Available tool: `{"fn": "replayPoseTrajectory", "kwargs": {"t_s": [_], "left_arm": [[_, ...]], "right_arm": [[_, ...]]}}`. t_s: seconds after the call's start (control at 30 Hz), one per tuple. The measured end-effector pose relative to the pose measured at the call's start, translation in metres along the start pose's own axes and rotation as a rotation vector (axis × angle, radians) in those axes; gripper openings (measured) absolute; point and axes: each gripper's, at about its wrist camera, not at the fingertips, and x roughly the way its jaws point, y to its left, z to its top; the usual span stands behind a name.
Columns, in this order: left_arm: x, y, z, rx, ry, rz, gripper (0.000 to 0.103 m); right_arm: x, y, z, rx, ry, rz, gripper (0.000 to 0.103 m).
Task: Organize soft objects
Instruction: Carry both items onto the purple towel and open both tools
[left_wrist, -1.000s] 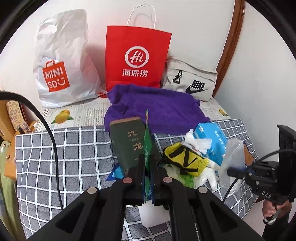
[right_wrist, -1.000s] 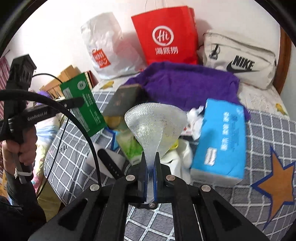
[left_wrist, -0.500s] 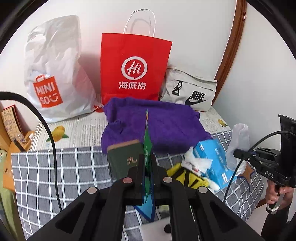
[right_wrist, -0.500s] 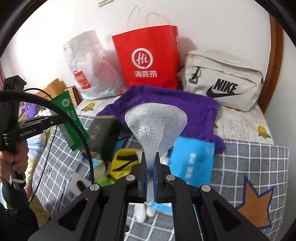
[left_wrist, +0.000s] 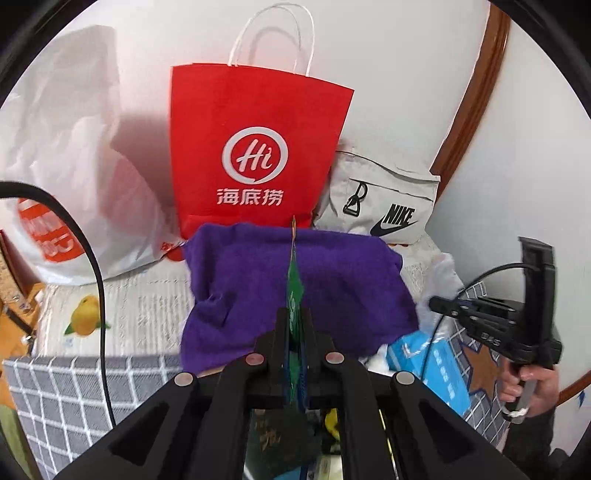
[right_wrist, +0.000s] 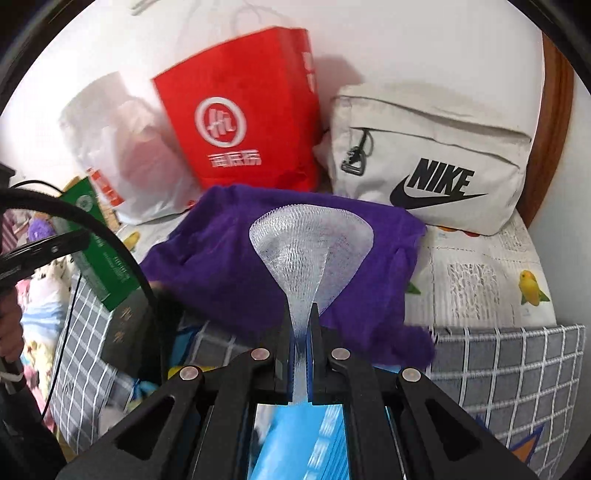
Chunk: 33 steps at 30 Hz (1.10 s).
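Observation:
My left gripper (left_wrist: 294, 325) is shut on a flat green packet (left_wrist: 293, 291), seen edge-on, held above the purple towel (left_wrist: 258, 291). The packet also shows in the right wrist view (right_wrist: 99, 254). My right gripper (right_wrist: 303, 328) is shut on a white foam net sleeve (right_wrist: 310, 243) that fans out above the fingers, over the purple towel (right_wrist: 221, 258). The right gripper shows in the left wrist view (left_wrist: 491, 321) at the right, with the white sleeve (left_wrist: 443, 280) beside it.
A red paper bag (left_wrist: 255, 147), a white plastic Miniso bag (left_wrist: 70, 177) and a beige Nike bag (left_wrist: 384, 203) stand against the wall. A blue tissue pack (left_wrist: 432, 362), a dark book (right_wrist: 125, 332) and small items lie on the grey checked blanket (right_wrist: 509, 369).
Both grippers rose and moved forward toward the bags at the wall, each keeping its load. The pile of small items dropped below the fingers.

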Motion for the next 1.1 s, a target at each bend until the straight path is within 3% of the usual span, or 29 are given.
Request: {"fn": "replayPoseTrajectory", "kwargs": {"t_s": [0.3,0.5,0.7,1.0,1.1], "left_arm": [[0.072,0.009,0.036,-0.030,0.093,-0.081,0.005],[0.115,0.019,0.047,-0.044,0.150,-0.078,0.005],[0.151,0.032,0.057,-0.088,0.210,-0.127,0.005],[0.190,0.055,0.069,-0.138,0.274,-0.061,0.009],[0.199,0.062,0.071,-0.157,0.289,-0.043,0.012]], "right_arm": [[0.059,-0.026,0.038,0.048,0.075,-0.057,0.005],[0.100,-0.044,0.045,0.085,0.162,-0.080,0.006],[0.127,-0.051,0.046,0.070,0.219,-0.123,0.007],[0.147,-0.055,0.050,0.049,0.258,-0.119,0.008],[0.153,-0.056,0.051,0.050,0.256,-0.097,0.018]]}}
